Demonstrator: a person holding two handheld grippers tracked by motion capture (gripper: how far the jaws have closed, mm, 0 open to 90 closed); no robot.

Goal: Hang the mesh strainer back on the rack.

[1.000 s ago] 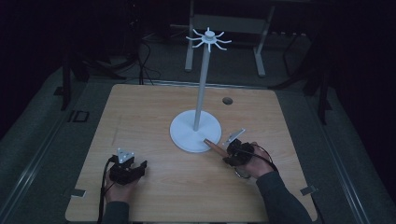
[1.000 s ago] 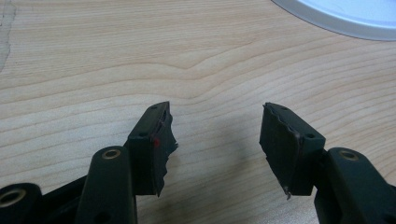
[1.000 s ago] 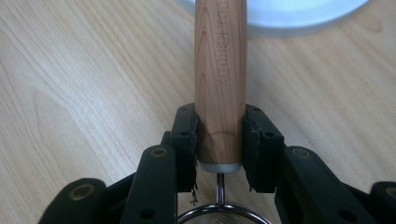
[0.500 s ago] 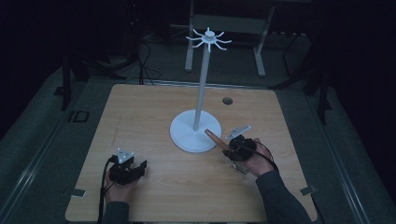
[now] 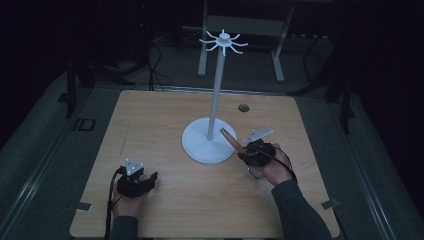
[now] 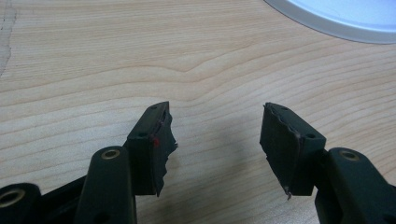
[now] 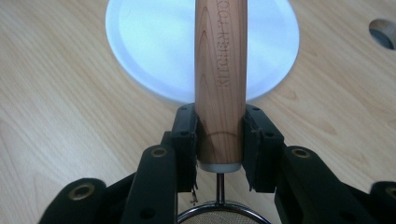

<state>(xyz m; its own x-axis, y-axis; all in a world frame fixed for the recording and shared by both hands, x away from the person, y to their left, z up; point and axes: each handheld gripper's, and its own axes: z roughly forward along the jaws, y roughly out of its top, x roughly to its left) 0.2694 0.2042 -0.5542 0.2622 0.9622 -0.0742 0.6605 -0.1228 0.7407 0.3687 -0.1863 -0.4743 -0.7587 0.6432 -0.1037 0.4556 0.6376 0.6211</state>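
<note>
A white hook stand (image 5: 216, 90) rises from a round base (image 5: 209, 141) at the table's middle, with a ring of hooks (image 5: 223, 41) on top. My right gripper (image 5: 248, 150) is beside the base's right edge, shut on a strainer's wooden handle (image 5: 229, 137). The handle (image 7: 220, 70) points out over the white base (image 7: 149, 46). Below my right gripper (image 7: 220, 137), the strainer's metal rim and mesh (image 7: 219, 213) show at the bottom edge. My left gripper (image 5: 145, 180) rests low at the front left. Its jaws are open over bare wood (image 6: 215, 135).
The wooden table (image 5: 150, 130) has a small round hole (image 5: 243, 107) behind the base, also seen as the hole (image 7: 385, 32) at the right gripper view's far right. An edge of the white base (image 6: 345, 18) lies ahead of the left gripper. Dark floor and metal frames surround the table.
The right gripper has shifted a little right and back, and the handle's free end has swung up toward the stand's pole. The left gripper has stayed put.
</note>
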